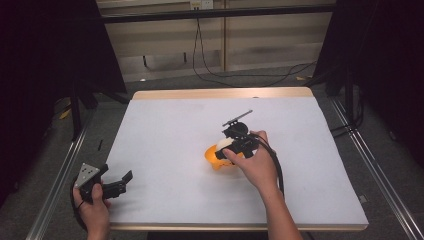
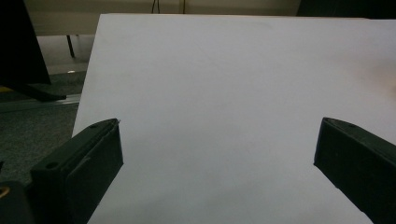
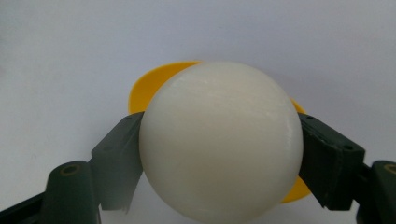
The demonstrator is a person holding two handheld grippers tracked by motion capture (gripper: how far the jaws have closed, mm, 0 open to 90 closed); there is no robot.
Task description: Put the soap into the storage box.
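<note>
Right gripper clamped on white ball above orange dish; left gripper spread apart over white table.

White table with a wood strip along its far edge. Metal rails run along left and right sides. Grey floor beyond, black cable looping across it at the far wall. Dark curtains far left and far right.
</note>
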